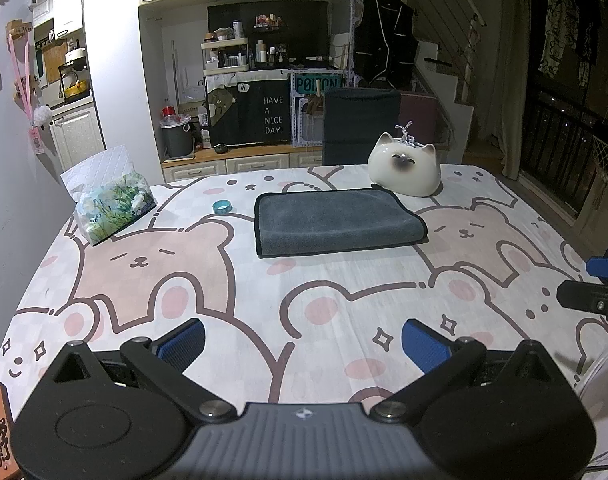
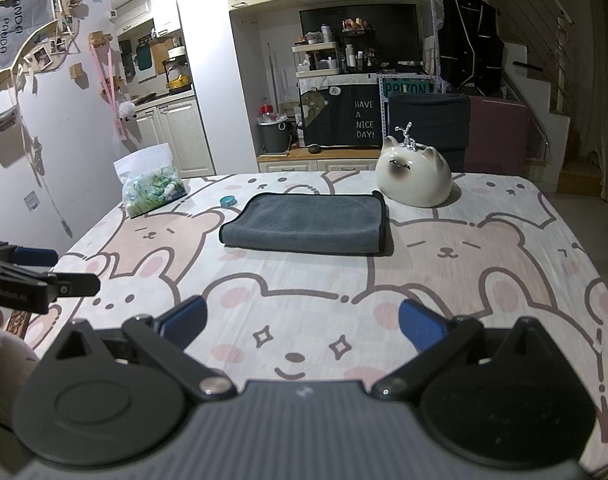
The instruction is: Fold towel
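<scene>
A grey towel [image 1: 336, 222] with dark edging lies folded into a flat rectangle on the far middle of the table; it also shows in the right wrist view [image 2: 310, 224]. My left gripper [image 1: 302, 346] is open and empty, low over the near part of the table, well short of the towel. My right gripper [image 2: 302, 326] is open and empty, also near the front edge. Each gripper shows at the side of the other's view: the right one [image 1: 592, 284] and the left one [image 2: 40, 276].
A white ceramic cat figure [image 1: 404, 170] stands just behind the towel's right corner. A tissue pack [image 1: 112, 208] lies at the far left, and a small teal ring [image 1: 223, 206] sits left of the towel. The table carries a bear-print cloth [image 1: 264, 300]. A dark chair [image 1: 360, 128] stands behind the table.
</scene>
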